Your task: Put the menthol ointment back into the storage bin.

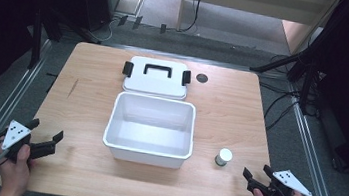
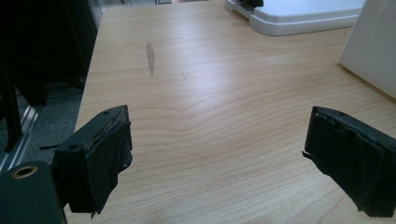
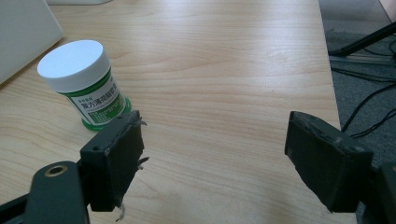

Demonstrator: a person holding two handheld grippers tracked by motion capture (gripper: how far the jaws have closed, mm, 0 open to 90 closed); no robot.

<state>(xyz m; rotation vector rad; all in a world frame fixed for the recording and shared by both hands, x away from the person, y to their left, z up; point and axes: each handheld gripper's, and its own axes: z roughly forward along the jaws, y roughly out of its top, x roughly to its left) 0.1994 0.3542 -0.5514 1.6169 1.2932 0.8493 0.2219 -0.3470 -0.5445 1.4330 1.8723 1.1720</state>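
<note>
A white open bin (image 1: 150, 128) sits in the middle of the wooden table, and its lid (image 1: 156, 76) with a black handle lies flat just behind it. A small jar with a white cap and green label (image 1: 223, 157) (image 3: 83, 83) stands upright to the right of the bin. My right gripper (image 1: 256, 174) (image 3: 212, 163) is open near the front right corner, with the jar just ahead of its left jaw and apart from it. My left gripper (image 1: 47, 136) (image 2: 217, 154) is open over bare wood at the front left, holding nothing.
The bin's wall (image 2: 373, 51) and the lid (image 2: 299, 14) stand ahead and to the right of the left gripper. A dark round hole (image 1: 201, 78) marks the tabletop beside the lid. Cables (image 1: 282, 103) trail on the floor past the table's right edge.
</note>
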